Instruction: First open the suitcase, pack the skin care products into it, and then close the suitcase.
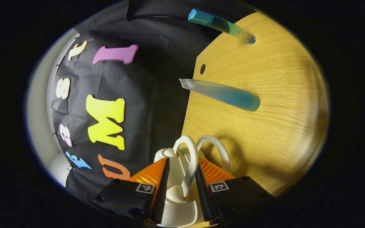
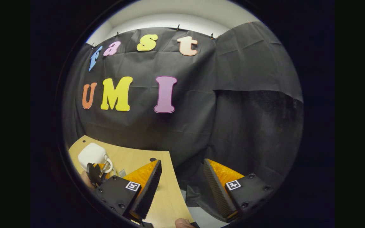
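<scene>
Suitcase [image 1: 176, 190], small and white, sits at the desk [image 1: 265, 126] edge, its looped handle [image 1: 188, 161] pinched between the nearly closed left tool [image 1: 182, 177]. Two skincare tubes [image 1: 223, 95] [image 1: 222, 25] lie farther along the desk. Right tool [image 2: 181, 183] hangs wide apart, holding nothing, over the desk's corner.

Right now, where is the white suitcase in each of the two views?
Left gripper view: the white suitcase sits bottom centre, its looped handles between the left gripper fingers.
Right gripper view: it is small at lower left, on the table with the left gripper at its handles.
Shared landmark: the wooden table with a dark hole near its edge.
</scene>
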`<state>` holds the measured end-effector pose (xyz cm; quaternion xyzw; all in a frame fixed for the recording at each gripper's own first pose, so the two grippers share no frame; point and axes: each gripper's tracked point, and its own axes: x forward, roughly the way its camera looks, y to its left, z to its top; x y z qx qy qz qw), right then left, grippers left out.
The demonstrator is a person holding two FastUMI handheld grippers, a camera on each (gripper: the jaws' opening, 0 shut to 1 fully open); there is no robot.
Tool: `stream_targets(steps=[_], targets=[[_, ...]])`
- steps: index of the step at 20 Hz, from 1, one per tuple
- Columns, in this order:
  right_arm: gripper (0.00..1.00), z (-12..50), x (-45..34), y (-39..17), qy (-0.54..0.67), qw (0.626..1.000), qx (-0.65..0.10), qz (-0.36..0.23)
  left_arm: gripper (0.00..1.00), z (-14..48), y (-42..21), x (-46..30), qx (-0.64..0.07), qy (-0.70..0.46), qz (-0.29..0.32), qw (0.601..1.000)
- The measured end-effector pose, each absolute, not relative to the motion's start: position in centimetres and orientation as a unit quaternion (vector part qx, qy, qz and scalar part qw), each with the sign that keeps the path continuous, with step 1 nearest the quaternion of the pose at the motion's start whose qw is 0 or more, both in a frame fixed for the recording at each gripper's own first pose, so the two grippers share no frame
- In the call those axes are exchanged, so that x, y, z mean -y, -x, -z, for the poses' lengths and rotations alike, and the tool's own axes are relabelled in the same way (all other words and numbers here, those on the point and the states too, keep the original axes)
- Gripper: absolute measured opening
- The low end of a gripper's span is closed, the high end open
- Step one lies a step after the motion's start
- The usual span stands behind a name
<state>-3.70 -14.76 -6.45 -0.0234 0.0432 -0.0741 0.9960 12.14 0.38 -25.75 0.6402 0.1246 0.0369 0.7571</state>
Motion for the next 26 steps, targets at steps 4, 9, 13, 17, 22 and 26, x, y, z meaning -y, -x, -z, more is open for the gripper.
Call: stream_targets(steps=[4, 9, 13, 17, 22, 26], targets=[[0.79, 6.5, 14.2, 3.6, 0.019, 0.996, -0.048, 0.077, 0.18, 26.1, -12.0, -0.1, -0.144, -0.638, -0.020, 0.756], [0.79, 6.0, 13.0, 3.1, 0.016, 0.996, -0.047, 0.079, 0.04, 25.6, -11.6, -0.3, -0.167, -0.603, 0.008, 0.780], [0.79, 5.4, 11.4, 2.5, 0.020, 0.996, -0.043, 0.074, 0.03, 22.9, -10.7, -0.5, -0.164, -0.526, 0.013, 0.834], [0.79, 4.8, 9.2, 1.7, 0.019, 0.997, -0.036, 0.065, 0.03, 18.6, -10.3, -2.2, -0.153, -0.473, 0.007, 0.868], [0.79, 4.6, 5.2, 0.0, 0.021, 0.998, -0.035, 0.040, 0.03, 12.7, -9.5, -6.7, -0.139, -0.397, -0.009, 0.907], [0.79, 4.6, 1.3, -1.6, 0.023, 0.999, -0.038, 0.017, 0.03, 9.3, -8.6, -12.2, -0.137, -0.299, -0.028, 0.944]])
